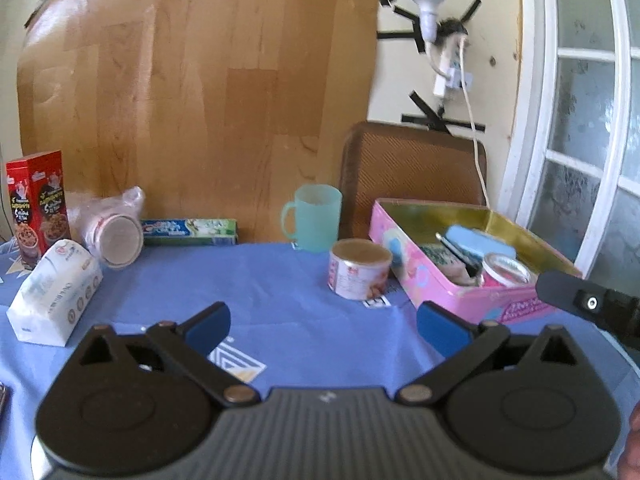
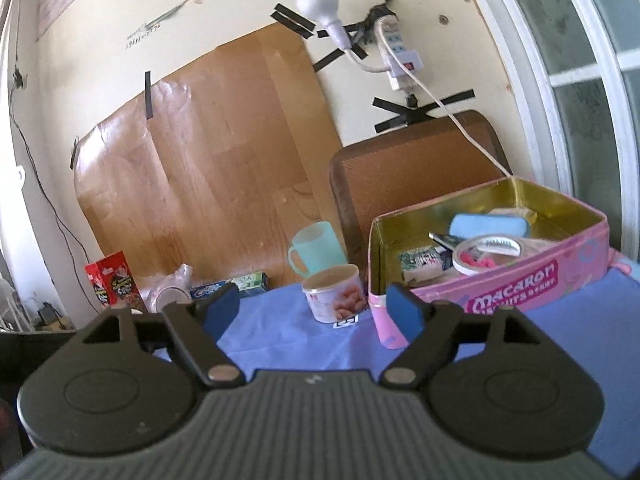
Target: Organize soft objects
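Left gripper [image 1: 323, 327] hanging wide open over the blue cloth [image 1: 280, 276], nothing between the pads. Right gripper [image 2: 313, 311] also standing open, empty, pointing at the near corner of the pink tin [image 2: 516, 282].

Only in the left view: white soft pack [image 1: 54, 294] lying at far left on the cloth, just beside the red box [image 1: 38, 204], with a bagged cup [image 1: 116, 236] tipped on its side behind it. Also there, the black tip of the right gripper poking in at the right edge.

Only in the right view: tin lettering and a tape roll [image 2: 490, 254] sitting clearly inside the tin, next to a blue sponge [image 2: 486, 225] and what may be a small wrapped packet, blurred.

Standing between grippers and far wall: can [image 1: 359, 268] just left of the tin, green mug [image 1: 314, 216] behind it, toothpaste box [image 1: 190, 232] lying against the wooden board [image 1: 200, 100]. Brown chair back [image 1: 412, 168] rising behind the tin.
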